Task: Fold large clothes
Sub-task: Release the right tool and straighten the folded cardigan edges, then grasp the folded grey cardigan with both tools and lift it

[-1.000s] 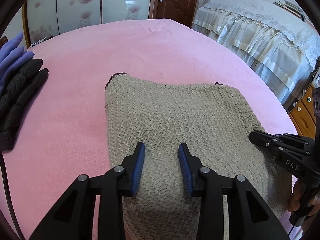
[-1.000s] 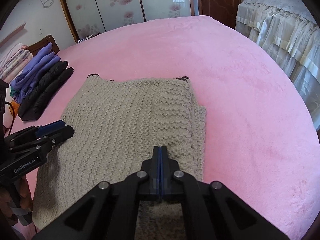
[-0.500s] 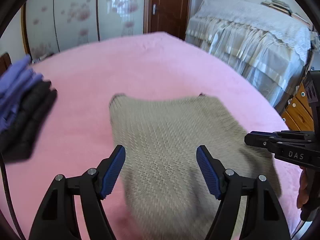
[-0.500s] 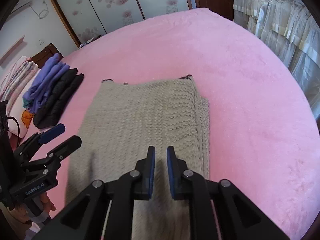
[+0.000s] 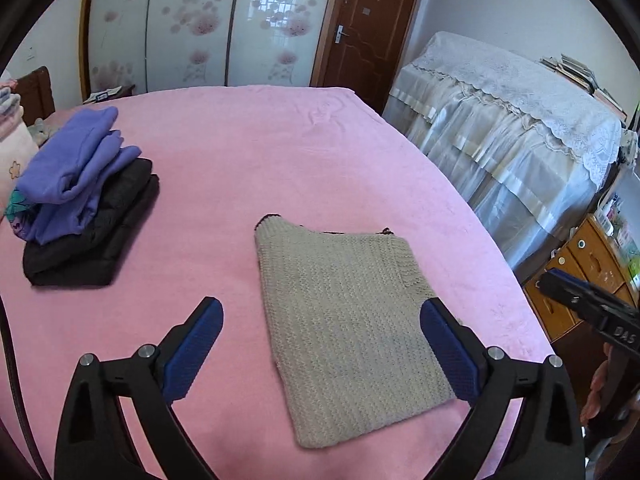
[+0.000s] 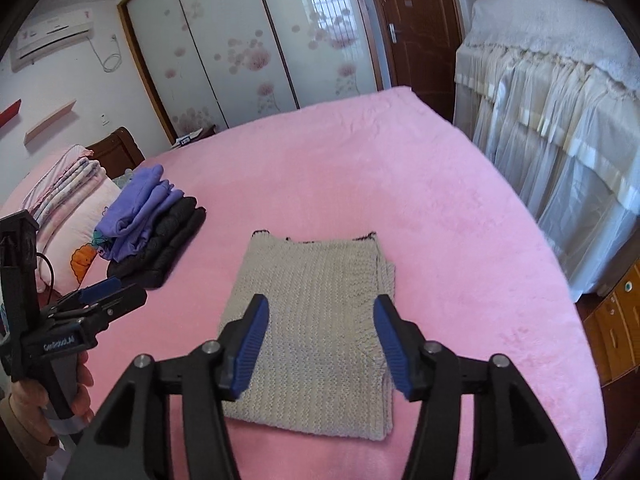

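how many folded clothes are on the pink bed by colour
beige: 1, the knit sweater, folded flat on the pink bed
purple: 1, atop the stack
black: 1, under the purple one
total: 3; a teal scrap peeks from the stack, too hidden to count

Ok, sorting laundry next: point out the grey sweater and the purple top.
grey sweater [image 6: 316,320]: right wrist view, middle of the folded knit.
purple top [image 5: 76,160]: left wrist view, upper fold on the pile.
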